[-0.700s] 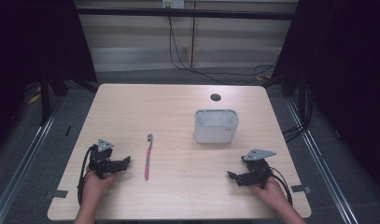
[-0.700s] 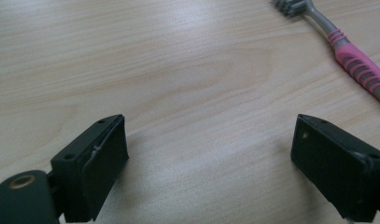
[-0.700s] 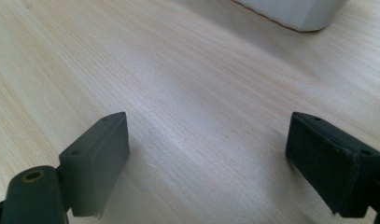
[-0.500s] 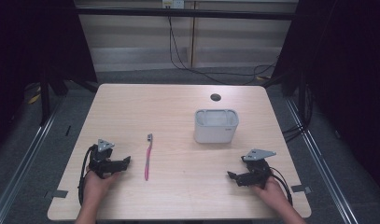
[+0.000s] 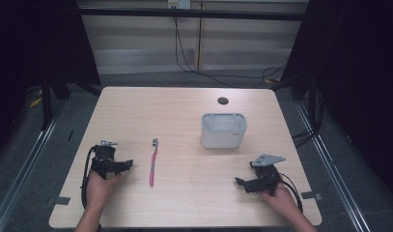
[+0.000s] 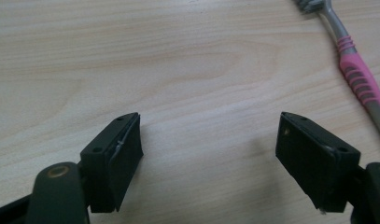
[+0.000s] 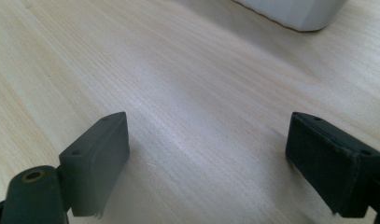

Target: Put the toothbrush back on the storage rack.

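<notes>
Table (image 5: 184, 111): pale wood.
Brush (image 5: 153, 162): axis near-far, just right of left tongs (image 5: 118, 165).
Both tongs: wide apart, empty; right tongs (image 5: 242, 183) farther.

A light wood-grain table (image 5: 184, 111) with rounded corners stands on a grey floor (image 5: 30, 145). A small dark round hole (image 5: 223, 100) sits near its far edge. Beyond: a pale panelled wall (image 5: 136, 43), hanging black cables (image 5: 184, 48), dark curtains (image 5: 39, 43) either side.

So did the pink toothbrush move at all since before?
No. The toothbrush lies at the same spot on the table, just as far left of the grey container as before.
</notes>
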Tool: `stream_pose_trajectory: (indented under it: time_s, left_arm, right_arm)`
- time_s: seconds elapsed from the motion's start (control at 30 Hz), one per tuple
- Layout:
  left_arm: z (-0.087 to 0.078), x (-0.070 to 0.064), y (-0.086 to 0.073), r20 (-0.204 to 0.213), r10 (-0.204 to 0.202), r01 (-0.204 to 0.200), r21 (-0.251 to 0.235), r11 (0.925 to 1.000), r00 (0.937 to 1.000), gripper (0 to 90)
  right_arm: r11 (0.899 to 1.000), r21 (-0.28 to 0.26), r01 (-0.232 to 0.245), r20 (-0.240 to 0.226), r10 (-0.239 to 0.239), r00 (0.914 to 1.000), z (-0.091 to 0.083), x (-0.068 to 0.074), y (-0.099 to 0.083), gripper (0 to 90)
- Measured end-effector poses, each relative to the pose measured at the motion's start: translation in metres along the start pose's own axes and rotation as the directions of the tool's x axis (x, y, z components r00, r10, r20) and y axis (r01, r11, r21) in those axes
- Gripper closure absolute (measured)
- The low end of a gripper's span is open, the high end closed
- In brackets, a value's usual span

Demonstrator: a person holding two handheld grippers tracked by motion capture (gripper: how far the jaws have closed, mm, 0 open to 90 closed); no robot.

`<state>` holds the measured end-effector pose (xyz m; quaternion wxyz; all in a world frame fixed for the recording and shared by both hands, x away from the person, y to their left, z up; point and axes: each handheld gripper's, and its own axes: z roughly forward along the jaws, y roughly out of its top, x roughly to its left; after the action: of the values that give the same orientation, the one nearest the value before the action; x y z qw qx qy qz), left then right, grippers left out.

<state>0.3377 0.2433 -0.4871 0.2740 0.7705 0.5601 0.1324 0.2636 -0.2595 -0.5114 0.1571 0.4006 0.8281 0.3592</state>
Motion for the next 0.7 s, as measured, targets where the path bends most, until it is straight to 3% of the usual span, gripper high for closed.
stream_pose_trajectory:
  time_s: [0.13, 0.3, 0.33, 0.47, 0.57, 0.7]
  left_arm:
    - [-0.002, -0.007, 0.016, 0.009, 0.002, -0.002, 0.049, 0.9988, 1.0, 24.4]
    - [-0.005, -0.014, 0.031, 0.04, -0.01, 0.007, 0.074, 0.9972, 0.9991, 27.7]
    - [-0.006, -0.015, 0.034, 0.044, 0.003, -0.006, 0.085, 0.9964, 0.999, 28.0]
    - [-0.006, -0.02, 0.04, 0.045, -0.007, 0.003, 0.093, 0.9956, 0.999, 28.3]
    - [-0.003, -0.025, 0.047, 0.064, -0.057, 0.048, 0.125, 0.991, 0.9963, 29.2]
    - [0.0, -0.028, 0.051, 0.074, -0.069, 0.057, 0.146, 0.9876, 0.9949, 31.2]
  right_arm:
    - [1.0, 0.0, -0.003, 0.002, 0.003, 1.0, 0.0, 0.0, 0.0, 13.1]
    - [1.0, 0.0, -0.003, 0.003, 0.003, 1.0, 0.0, 0.0, 0.0, 13.1]
    - [1.0, 0.0, -0.004, 0.003, 0.004, 1.0, 0.0, 0.0, 0.0, 13.1]
    - [1.0, 0.0, -0.004, 0.003, 0.004, 1.0, 0.0, 0.0, 0.0, 13.1]
    - [1.0, 0.0, -0.004, 0.003, 0.004, 1.0, 0.0, 0.0, 0.0, 13.1]
    - [1.0, 0.0, -0.004, 0.003, 0.004, 1.0, 0.0, 0.0, 0.0, 13.1]
